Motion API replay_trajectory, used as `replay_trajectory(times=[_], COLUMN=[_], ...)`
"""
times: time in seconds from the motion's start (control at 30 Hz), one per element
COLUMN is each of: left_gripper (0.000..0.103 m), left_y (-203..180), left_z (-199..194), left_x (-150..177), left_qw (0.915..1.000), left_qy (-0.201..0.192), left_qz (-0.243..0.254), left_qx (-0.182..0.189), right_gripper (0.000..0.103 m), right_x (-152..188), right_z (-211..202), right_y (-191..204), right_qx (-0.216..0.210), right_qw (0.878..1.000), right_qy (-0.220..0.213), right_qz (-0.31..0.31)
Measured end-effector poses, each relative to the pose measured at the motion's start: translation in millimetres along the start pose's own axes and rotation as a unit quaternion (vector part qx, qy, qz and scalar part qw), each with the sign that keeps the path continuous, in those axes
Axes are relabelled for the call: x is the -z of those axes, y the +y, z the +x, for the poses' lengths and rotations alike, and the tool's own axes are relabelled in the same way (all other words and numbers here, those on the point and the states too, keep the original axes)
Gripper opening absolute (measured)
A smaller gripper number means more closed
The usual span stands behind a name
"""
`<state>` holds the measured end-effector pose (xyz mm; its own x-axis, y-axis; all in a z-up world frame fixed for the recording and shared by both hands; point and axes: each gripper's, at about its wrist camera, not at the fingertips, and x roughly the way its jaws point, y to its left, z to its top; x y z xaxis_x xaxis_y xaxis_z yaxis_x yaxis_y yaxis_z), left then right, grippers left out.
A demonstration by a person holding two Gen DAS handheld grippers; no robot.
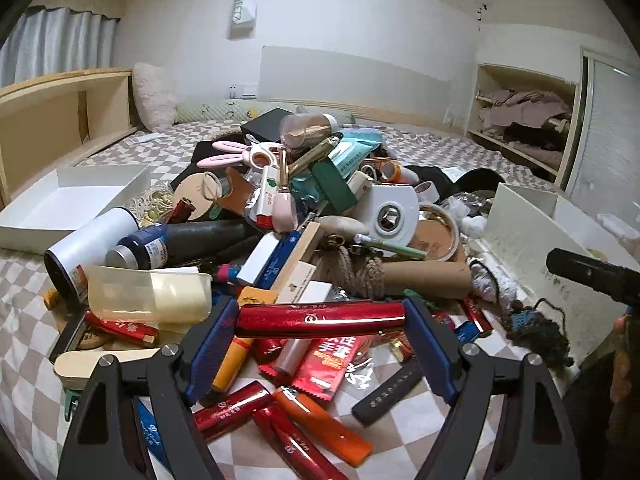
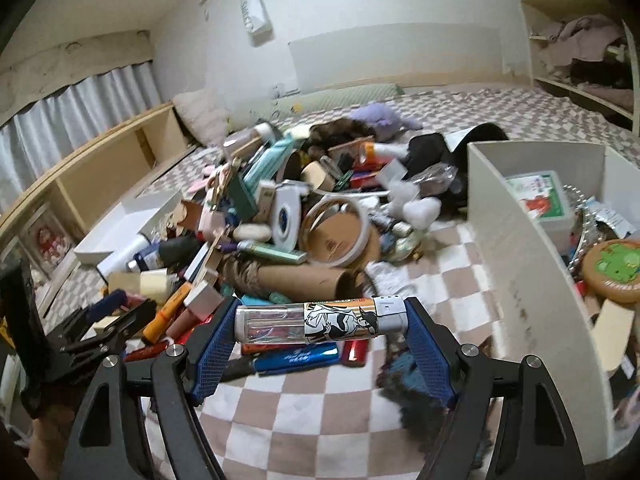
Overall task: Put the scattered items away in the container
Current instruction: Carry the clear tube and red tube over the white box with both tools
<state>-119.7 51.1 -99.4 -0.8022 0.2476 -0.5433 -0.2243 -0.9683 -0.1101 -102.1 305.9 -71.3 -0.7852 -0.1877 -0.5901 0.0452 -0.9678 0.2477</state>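
Left wrist view first: your left gripper (image 1: 320, 320) is clamped end to end on a red tube (image 1: 320, 317) — its long axis runs crosswise between the 2 blue pads, above the pile (image 1: 304, 200) in mid-frame. The white container (image 1: 532, 240) stands at the right edge.

Right wrist view: your right gripper (image 2: 322, 320) pinches a clear-and-white lighter (image 2: 320, 320) the same crosswise way. The container (image 2: 520, 248) fills the right of the frame — nearer this hand, so I'd swing right and drop it first.
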Motion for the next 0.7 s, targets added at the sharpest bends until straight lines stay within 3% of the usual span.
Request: replay_trajectory(times=[0.13,0.3,0.7], left_gripper=[0.083,0.083,0.083], left_y=[-9,-20,-69], left_z=[-3,-4,-9], left_x=[-3,-5,-19], left_qw=[1.0000,0.9994,0.9972], left_qy=[-0.006,-0.007,-0.017], left_qz=[0.004,-0.015,-0.005], left_qx=[0.003,0.029,0.073], right_gripper=[0.081,0.081,0.081], right_x=[-8,-19,-43], right_z=[-13,-28,-67], right_y=[-11,-24,-58], right_qx=[0.010,0.023,0.057], right_qw=[1.000,0.999,0.994], right_qy=[-0.019,-0.042,-0.087], right_qz=[0.005,0.012,0.029])
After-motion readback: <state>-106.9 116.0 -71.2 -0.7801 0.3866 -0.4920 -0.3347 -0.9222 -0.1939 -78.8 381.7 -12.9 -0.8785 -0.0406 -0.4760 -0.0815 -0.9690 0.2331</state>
